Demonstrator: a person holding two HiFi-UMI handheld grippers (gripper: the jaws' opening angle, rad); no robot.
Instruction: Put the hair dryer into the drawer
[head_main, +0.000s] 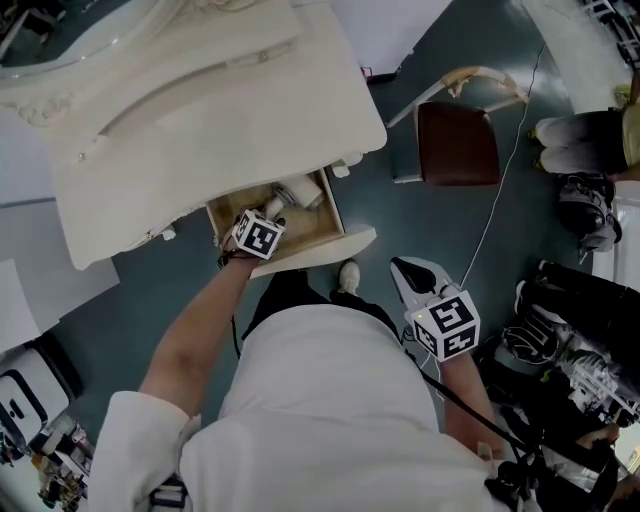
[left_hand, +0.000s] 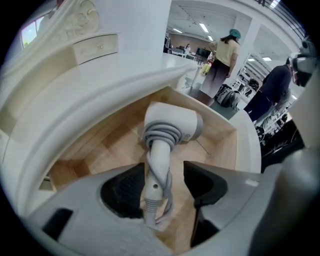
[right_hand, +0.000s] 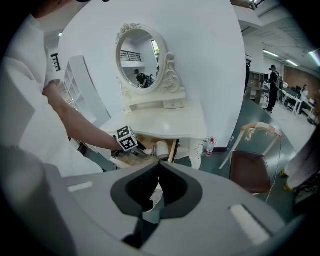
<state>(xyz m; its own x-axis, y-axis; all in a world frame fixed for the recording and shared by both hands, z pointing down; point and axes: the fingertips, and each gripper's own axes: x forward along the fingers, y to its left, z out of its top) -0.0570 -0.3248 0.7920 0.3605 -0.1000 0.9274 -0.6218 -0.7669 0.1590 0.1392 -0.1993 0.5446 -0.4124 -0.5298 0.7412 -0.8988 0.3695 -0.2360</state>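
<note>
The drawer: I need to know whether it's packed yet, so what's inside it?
The white hair dryer lies on the wooden floor of the drawer, cord wound round its handle. The left gripper covers the near end; the tabletop hides the back.

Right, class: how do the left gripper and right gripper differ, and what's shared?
The left gripper has its jaws apart; the right gripper has them together. The hair dryer has its handle between the left gripper's jaws; the right gripper holds nothing. The left gripper reaches into the drawer; the right gripper hangs outside it. Both carry marker cubes.
</note>
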